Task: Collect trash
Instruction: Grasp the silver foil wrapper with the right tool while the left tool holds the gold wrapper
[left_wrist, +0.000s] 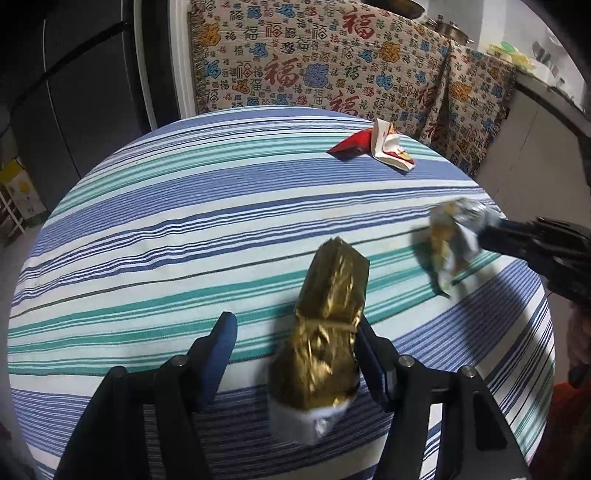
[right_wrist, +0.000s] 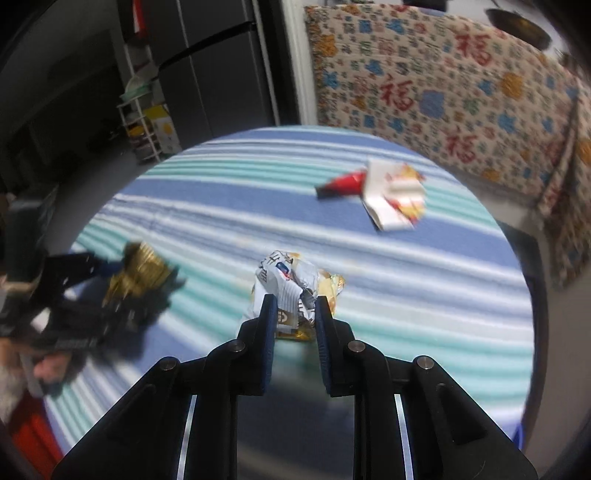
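A round table has a blue, teal and white striped cloth. My left gripper is open; a crumpled gold foil wrapper rests against its right finger, with a wide gap to the left finger. It also shows in the right wrist view. My right gripper is shut on a crumpled white and gold wrapper, just above the cloth; it also shows in the left wrist view. A red and white wrapper lies at the far side of the table.
A patterned cloth with red characters hangs over furniture behind the table. A dark fridge stands at the left, with a shelf rack near it. A counter is at the right.
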